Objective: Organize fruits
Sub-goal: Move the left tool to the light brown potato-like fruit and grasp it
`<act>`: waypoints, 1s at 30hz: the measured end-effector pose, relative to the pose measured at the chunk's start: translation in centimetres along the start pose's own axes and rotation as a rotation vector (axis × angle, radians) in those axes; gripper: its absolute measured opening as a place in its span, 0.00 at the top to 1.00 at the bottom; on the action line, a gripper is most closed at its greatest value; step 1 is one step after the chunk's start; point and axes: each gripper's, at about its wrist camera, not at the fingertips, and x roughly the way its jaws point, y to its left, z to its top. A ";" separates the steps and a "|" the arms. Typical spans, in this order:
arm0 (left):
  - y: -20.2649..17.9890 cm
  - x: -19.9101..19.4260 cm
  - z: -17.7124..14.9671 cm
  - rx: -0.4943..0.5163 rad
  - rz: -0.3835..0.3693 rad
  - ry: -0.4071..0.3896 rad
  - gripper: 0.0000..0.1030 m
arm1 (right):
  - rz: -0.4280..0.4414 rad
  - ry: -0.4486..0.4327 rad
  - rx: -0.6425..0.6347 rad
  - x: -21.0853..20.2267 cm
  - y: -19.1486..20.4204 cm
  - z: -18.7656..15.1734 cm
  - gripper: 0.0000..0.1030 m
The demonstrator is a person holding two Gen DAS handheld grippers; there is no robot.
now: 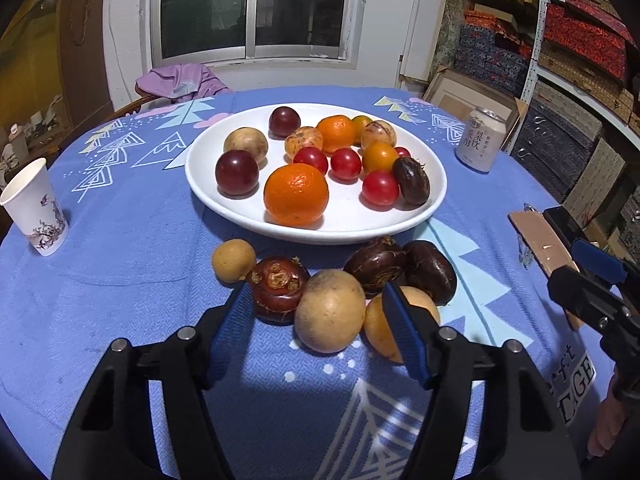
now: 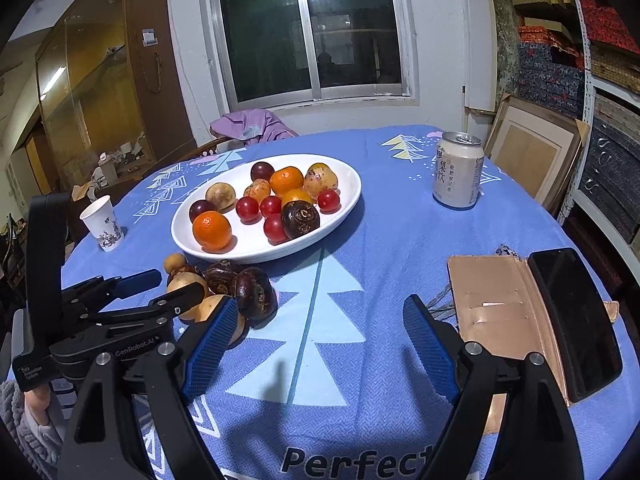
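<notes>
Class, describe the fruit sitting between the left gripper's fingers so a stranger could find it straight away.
Start at the white plate on the blue tablecloth; a small cluster of fruit lies on the cloth just in front of it. The pale tan round fruit sits nearest, between the left gripper fingers. Its neighbours are dark brown or smaller.

The left wrist view looks forward and down along the left claw (image 1: 316, 316), close over the loose fruits (image 1: 330, 310) on the counter (image 1: 120, 240), with the white plate (image 1: 240, 208) just beyond. The right wrist view looks the same way from farther right, over the right claw (image 2: 320, 340). Both share plate, loose fruits, can (image 1: 480, 140), paper cup (image 1: 36, 208), window (image 1: 256, 8), and each sees the other claw.
</notes>
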 end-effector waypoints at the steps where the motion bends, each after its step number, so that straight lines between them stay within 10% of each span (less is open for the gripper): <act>1: 0.0 0.1 0.0 -0.001 -0.002 0.001 0.38 | -0.001 -0.001 -0.002 0.0 0.1 0.0 0.17; 30: -0.3 0.3 -0.3 0.052 -0.022 0.022 0.43 | 0.006 0.012 0.007 0.1 -0.1 -0.2 0.17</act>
